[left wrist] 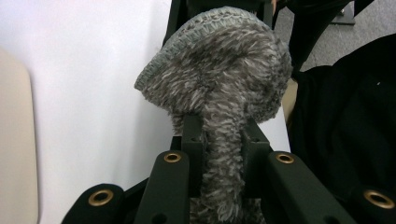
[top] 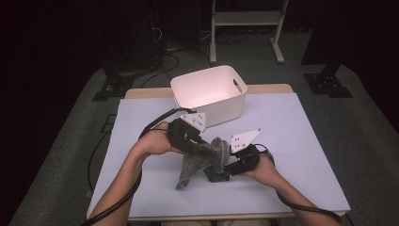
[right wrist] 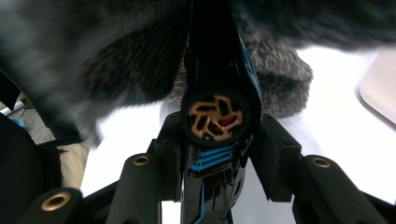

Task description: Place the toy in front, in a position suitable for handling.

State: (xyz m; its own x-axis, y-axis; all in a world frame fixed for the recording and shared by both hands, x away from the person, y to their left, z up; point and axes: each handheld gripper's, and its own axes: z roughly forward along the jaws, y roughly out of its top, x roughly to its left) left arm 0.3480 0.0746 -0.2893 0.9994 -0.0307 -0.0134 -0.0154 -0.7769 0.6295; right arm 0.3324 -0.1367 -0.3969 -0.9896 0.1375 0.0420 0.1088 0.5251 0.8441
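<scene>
Fuzzy grey knitted cloth and black glossy handheld device, 2 grippers.
Left gripper clamps the cloth; right gripper clamps the device against it.

My black left gripper pinches a fuzzy sock, mottled grey and white with a plain grey-green knit cuff. My black right gripper clamps a glossy black tool with blue stripes and a copper-coloured cap. Behind the sock: a white bin on a pale lavender mat.
</scene>
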